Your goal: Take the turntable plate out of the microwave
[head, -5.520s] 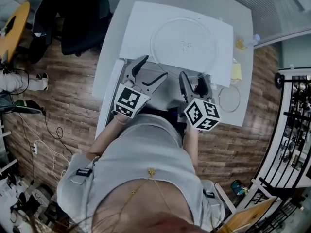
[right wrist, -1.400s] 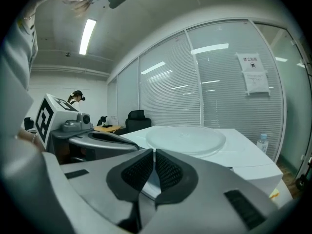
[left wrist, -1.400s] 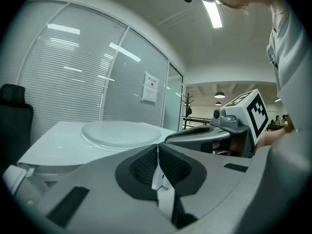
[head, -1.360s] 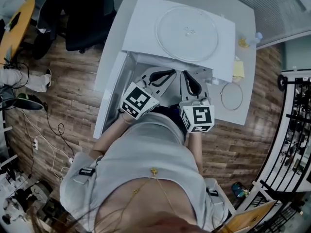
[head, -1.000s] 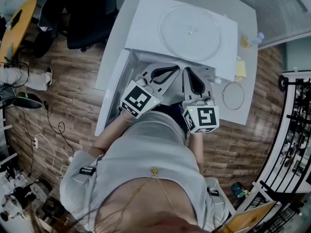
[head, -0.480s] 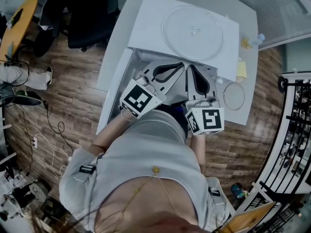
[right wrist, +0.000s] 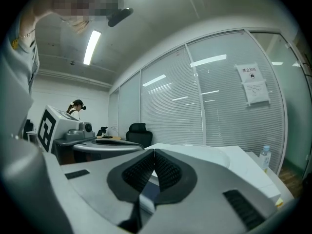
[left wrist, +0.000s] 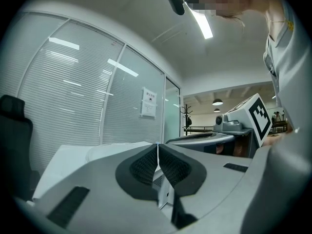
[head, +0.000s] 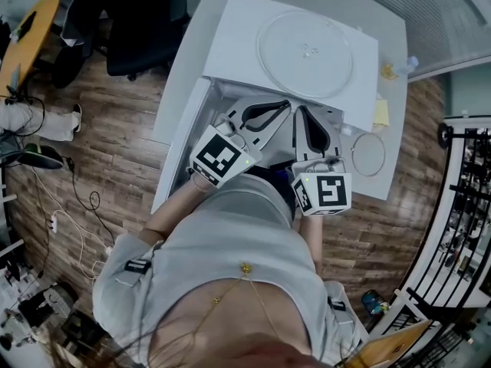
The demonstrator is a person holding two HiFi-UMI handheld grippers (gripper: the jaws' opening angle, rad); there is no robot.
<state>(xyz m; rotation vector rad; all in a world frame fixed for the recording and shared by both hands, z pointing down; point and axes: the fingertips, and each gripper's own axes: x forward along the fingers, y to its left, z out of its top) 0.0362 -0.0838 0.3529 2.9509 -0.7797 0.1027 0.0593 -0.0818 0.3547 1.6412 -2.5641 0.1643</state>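
The clear glass turntable plate [head: 305, 48] lies flat on top of the white microwave [head: 234, 33], apart from both grippers. My left gripper [head: 288, 104] and right gripper [head: 298, 110] hover side by side just in front of the microwave's open front, below the plate's near rim. Both are shut with nothing between the pads. In the left gripper view the shut left gripper [left wrist: 157, 146] points level past the plate [left wrist: 114, 149]. The right gripper view shows the right gripper [right wrist: 154, 151] shut, with the plate [right wrist: 204, 152] behind it.
The microwave door [head: 180, 140] hangs open to the left. On the white table [head: 387, 171] to the right lie a roller ring [head: 368, 153] and a yellow note [head: 378, 113], with a small bottle [head: 406, 65] behind. A black office chair [head: 134, 29] stands at left.
Five seconds ago both grippers' jaws were spread open near the plate's rim; now they are shut. Over the last second the hands have barely moved and the plate has stayed put.
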